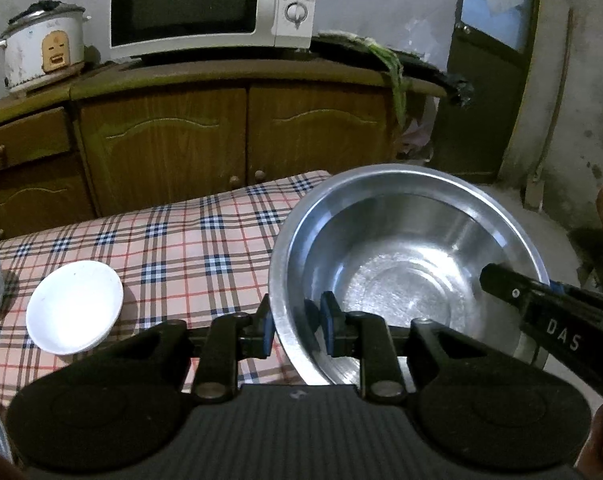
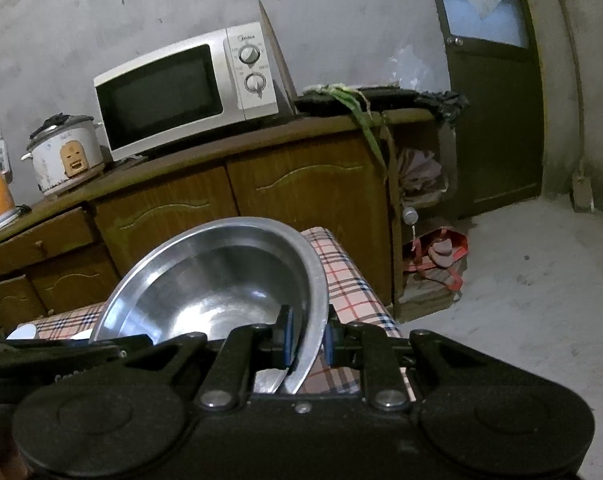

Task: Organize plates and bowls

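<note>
As gripped: bowl rim [image 1: 285,312] between claw [image 1: 297,330] pads.

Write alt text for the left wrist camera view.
The left gripper clamps the near rim of a steel bowl, while the right gripper grips its far side. A white bowl sits left on the plaid tablecloth.

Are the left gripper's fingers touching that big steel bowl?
Touching. The left wrist view shows the left gripper clamping the steel bowl rim, one pad each side.

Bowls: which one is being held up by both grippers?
The big shiny steel bowl. The left gripper and right gripper each pinch its rim. The small white bowl sits untouched on the checked tablecloth.
</note>
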Available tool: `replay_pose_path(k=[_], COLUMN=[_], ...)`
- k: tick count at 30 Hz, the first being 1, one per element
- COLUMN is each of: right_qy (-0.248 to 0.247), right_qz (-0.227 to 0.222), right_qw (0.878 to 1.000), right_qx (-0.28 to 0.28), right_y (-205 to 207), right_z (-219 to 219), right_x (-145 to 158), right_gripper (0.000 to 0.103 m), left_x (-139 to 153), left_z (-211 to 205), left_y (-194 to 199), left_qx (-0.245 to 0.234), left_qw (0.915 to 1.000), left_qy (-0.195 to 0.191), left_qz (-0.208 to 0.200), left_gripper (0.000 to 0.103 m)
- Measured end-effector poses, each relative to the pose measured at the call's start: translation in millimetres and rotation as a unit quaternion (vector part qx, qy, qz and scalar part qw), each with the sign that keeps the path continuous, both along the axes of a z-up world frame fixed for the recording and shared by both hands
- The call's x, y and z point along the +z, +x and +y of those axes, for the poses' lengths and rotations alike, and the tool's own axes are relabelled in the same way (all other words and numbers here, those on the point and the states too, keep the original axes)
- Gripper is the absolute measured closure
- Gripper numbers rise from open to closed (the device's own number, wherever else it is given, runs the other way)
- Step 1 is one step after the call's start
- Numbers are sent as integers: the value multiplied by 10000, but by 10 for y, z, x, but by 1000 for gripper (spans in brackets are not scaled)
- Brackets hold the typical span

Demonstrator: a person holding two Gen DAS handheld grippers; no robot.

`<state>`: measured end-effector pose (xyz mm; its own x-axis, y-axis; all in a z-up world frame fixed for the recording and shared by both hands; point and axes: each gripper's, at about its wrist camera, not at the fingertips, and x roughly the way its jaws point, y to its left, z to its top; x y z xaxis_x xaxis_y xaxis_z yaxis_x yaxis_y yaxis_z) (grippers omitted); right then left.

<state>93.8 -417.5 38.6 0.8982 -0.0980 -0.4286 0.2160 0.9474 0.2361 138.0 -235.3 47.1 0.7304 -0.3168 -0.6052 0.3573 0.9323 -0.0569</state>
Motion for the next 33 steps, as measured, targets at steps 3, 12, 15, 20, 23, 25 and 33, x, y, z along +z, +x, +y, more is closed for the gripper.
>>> replay_pose_path(k=[3, 12, 15, 20, 23, 25, 33], right_qy=[-52, -155, -175, -209, -211, -192, -148], right_qz=[-75, -208, -230, -265, -290, -311, -287], right_qw=[10000, 9996, 9995, 9993, 9992, 9991, 9991], right_qx=[1, 53, 95, 161, 192, 213, 274], right_y=[-140, -496, -592, -705, -777, -821, -943], right_z=[17, 139, 205, 311, 376, 410, 519], right_x=[83, 230, 258, 307, 322, 325, 299], right_gripper=[82, 82, 82, 82, 82, 82, 82], left_x=[54, 123, 132, 143, 153, 163, 130], left_z=[8, 115, 168, 279, 325, 352, 439], left_y=[-121, -436, -533, -658, -735, -777, -920], left_qx=[8, 93, 144, 212, 255, 281, 353], left_qw=[10000, 9999, 9997, 9996, 9995, 9993, 9991], left_qy=[6, -25, -4, -54, -51, -31, -11], left_qz=[-85, -139, -182, -169, -189, -228, -214], left_gripper=[79, 77, 77, 77, 76, 76, 76])
